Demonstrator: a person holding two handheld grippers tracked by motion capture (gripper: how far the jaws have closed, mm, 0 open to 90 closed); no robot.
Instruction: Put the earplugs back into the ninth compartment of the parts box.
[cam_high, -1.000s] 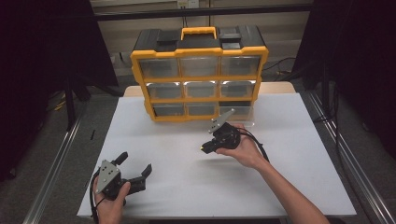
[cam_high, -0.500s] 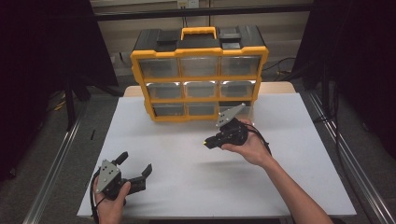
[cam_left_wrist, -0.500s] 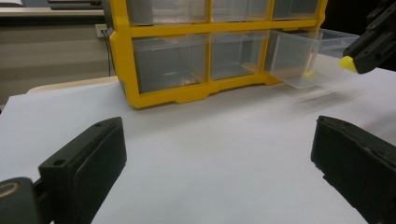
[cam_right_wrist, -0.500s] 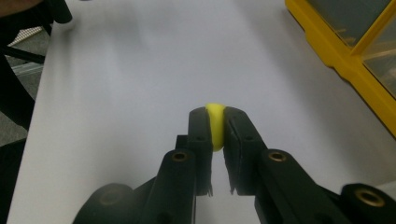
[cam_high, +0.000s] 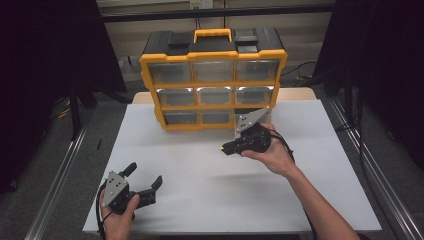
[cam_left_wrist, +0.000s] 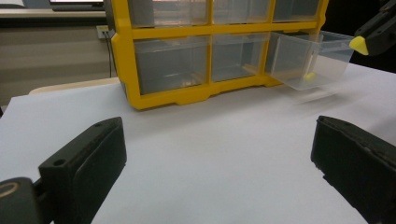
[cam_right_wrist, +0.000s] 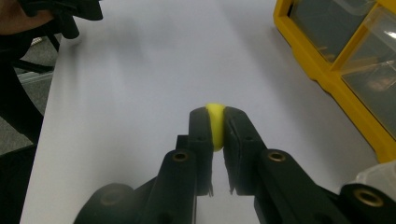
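The right gripper (cam_high: 226, 148) hangs above the middle of the bench (cam_high: 210, 175), just in front of the yellow organizer (cam_high: 214, 75) that stands at the far edge, and its jaws are pinched tight on a small yellow piece (cam_right_wrist: 215, 126) — you can see it squeezed between the pads, its tip poking out. The bottom-right drawer (cam_left_wrist: 310, 59) of the organizer is pulled out, clear plastic, with a yellow bit lying inside. Down at the near left corner of the bench, the left gripper (cam_high: 145, 186) rests low with jaws spread wide, gripping nothing, bare white surface between them.
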